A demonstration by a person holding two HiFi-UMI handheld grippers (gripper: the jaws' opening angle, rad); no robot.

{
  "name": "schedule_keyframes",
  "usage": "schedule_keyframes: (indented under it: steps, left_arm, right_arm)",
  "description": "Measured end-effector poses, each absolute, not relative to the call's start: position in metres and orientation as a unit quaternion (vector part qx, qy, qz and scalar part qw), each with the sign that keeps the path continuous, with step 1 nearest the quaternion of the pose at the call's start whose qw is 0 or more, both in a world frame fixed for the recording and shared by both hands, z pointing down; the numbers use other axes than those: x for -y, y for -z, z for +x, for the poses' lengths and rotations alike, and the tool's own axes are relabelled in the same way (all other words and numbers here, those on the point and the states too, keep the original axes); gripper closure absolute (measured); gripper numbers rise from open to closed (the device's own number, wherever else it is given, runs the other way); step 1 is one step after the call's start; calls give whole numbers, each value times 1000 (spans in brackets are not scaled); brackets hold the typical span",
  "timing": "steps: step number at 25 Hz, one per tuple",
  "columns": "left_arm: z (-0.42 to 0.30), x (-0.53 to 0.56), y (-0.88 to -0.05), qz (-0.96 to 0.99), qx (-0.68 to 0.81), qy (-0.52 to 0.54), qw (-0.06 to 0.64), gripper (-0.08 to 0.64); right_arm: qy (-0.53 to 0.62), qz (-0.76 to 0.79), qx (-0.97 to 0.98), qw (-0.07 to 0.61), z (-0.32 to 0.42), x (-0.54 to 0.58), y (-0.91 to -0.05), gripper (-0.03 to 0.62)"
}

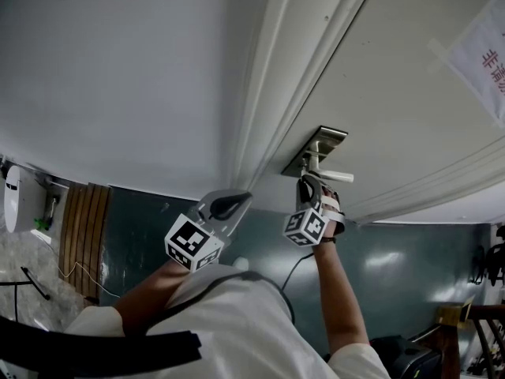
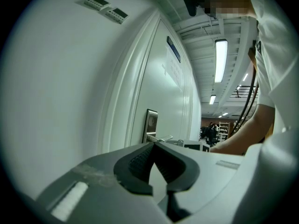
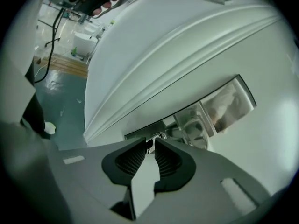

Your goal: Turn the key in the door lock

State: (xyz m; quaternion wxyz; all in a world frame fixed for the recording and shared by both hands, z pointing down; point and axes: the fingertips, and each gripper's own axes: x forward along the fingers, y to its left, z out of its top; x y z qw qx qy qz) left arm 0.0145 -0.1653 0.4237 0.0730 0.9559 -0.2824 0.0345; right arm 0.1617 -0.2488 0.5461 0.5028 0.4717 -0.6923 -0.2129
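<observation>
A white door (image 1: 394, 93) carries a silvery lock plate (image 1: 317, 150) with a lever handle (image 1: 335, 176). My right gripper (image 1: 310, 185) is just below the handle, at the lock. In the right gripper view its pads (image 3: 139, 157) stand close together with a small metal key (image 3: 150, 146) pinched at the tips, in front of the lock plate (image 3: 226, 101). My left gripper (image 1: 230, 205) hangs to the left by the door frame (image 1: 264, 125), apart from the lock. Its jaws (image 2: 153, 144) are shut with nothing in them, and the lock plate (image 2: 151, 122) shows farther ahead.
A plain white wall (image 1: 118, 77) lies left of the frame, with two small wall panels (image 2: 106, 9) high up. A paper notice (image 1: 481, 54) is stuck on the door. Below is a teal floor (image 1: 410, 267), a wooden strip (image 1: 83, 227) and a white appliance (image 1: 14, 200).
</observation>
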Motion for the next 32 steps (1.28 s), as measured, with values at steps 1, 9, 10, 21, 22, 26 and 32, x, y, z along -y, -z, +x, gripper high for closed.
schedule_keyframes:
  steps: [1,9,10,21,22,26,32]
  left_arm:
    - [14,165,-423,956,283,-35,72,554]
    - [18,164,-422,957,278,-40,68,554]
    - [19,163,-422,958,277,-40,67,554]
    - [31,157,-413,963,261,-41,60,554]
    - [31,156,-411,963,260,-40,59,554]
    - [33,154,-407,965,254,-37,57,554]
    - [30,149,-407,967,246,-35,61,554]
  right_arm:
    - [204,483,698,487,161,247,-544,525]
    - [107,555,758,327,154,224,-511,524]
    - [80,564,769,290,153,221,-505,525]
    - [-56,596,801,15,137,162,-444,584]
    - [-55,593,803,8,134,159,-439,584]
    - [-52,591,805,2,126,148,-429,584]
    - [-55,599,799,2,122,140,-428,584]
